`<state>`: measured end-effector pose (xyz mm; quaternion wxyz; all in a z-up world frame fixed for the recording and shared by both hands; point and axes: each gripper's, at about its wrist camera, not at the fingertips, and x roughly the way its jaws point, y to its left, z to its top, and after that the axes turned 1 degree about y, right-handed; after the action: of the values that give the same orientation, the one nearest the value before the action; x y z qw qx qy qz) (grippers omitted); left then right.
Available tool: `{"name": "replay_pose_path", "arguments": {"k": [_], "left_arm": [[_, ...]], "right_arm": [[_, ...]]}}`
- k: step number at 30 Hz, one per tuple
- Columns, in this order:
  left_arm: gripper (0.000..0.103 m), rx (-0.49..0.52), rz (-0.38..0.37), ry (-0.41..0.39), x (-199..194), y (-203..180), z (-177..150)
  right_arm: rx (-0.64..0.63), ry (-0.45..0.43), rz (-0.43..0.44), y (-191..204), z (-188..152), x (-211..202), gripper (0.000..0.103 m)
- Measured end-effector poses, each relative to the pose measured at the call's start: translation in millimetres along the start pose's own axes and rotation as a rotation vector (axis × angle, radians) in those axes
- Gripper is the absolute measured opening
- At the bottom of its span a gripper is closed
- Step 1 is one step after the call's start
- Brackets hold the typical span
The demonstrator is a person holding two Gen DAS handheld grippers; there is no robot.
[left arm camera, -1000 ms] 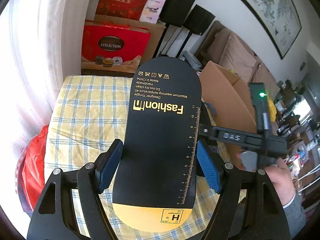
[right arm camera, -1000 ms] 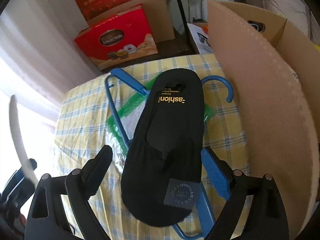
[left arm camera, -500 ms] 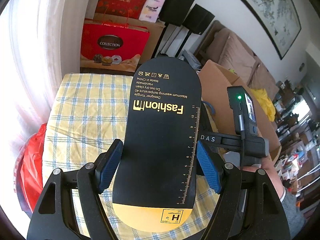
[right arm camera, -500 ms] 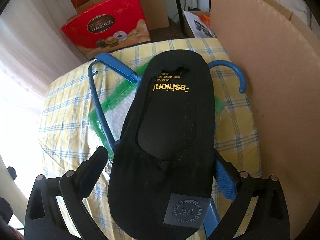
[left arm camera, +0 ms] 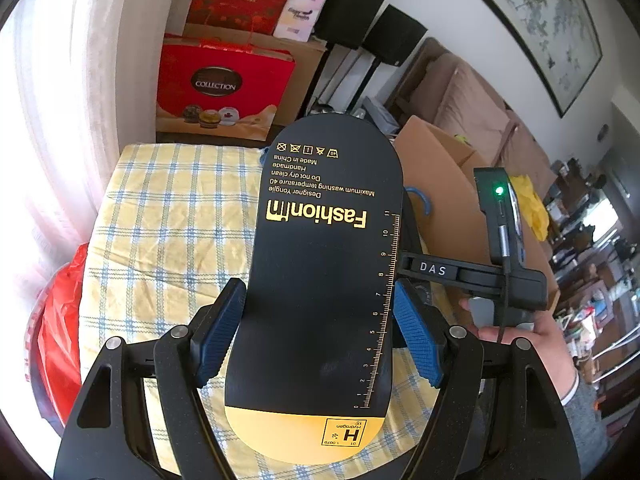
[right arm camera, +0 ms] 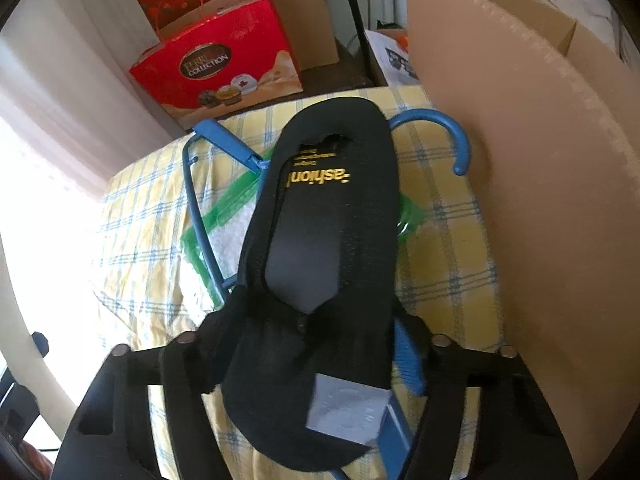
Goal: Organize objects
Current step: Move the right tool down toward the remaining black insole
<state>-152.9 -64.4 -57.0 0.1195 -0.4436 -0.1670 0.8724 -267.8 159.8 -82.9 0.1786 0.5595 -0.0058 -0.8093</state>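
My left gripper (left arm camera: pixel 318 292) is shut on a black sock card (left arm camera: pixel 328 264) with gold "Fashion" print, its blue pads (left arm camera: pixel 414 336) pressing both long edges. The card stands tilted above the checked tablecloth (left arm camera: pixel 168 216). In the right wrist view a black sock (right arm camera: pixel 332 208) stretched over a second card, with a grey label (right arm camera: pixel 348 408), lies on a blue hanger (right arm camera: pixel 452 128). My right gripper (right arm camera: pixel 316 316) is closing on the sock's near end, and the fabric bunches between its fingers. The right gripper's finger (left arm camera: pixel 432 269) shows behind the held card.
A tall cardboard box (right arm camera: pixel 540 200) stands close on the right of the table. A green-edged zip bag (right arm camera: pixel 224 216) lies under the hanger. Red gift boxes (right arm camera: pixel 216 64) sit beyond the far edge. A red bag (left arm camera: pixel 60 320) hangs at the table's left side.
The right gripper's jaws have come in from wide apart onto the sock, which now wrinkles between them. The left gripper and its card have not moved.
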Motion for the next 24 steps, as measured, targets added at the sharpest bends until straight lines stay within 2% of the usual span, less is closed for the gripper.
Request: {"name": "replay_pose_path", "arguments": {"k": [4, 5, 7, 9, 13, 19, 24], "left_arm": [[0.072, -0.002, -0.006, 0.0, 0, -2, -1], [0.072, -0.002, -0.007, -0.001, 0, -2, 0], [0.072, -0.004, -0.009, 0.0, 0, 0, 0], [0.072, -0.006, -0.01, -0.001, 0, 1, 1], [0.072, -0.012, -0.017, -0.002, -1, 2, 0], [0.072, -0.015, -0.02, 0.0, 0, 3, -2], [0.072, -0.022, -0.021, -0.002, -1, 5, -2]], "right_arm": [[-0.012, 0.008, 0.001, -1, -1, -1, 0.062], [0.001, 0.014, 0.005, -2, 0, -1, 0.065], [0.036, 0.016, 0.001, -4, 0, -1, 0.084], [0.042, 0.012, -0.004, 0, 1, -3, 0.085], [-0.001, 0.032, -0.053, 16, -2, 0, 0.1], [-0.036, 0.062, -0.132, 30, -11, 18, 0.101], [-0.03, 0.05, -0.107, 23, -13, 20, 0.094]]}}
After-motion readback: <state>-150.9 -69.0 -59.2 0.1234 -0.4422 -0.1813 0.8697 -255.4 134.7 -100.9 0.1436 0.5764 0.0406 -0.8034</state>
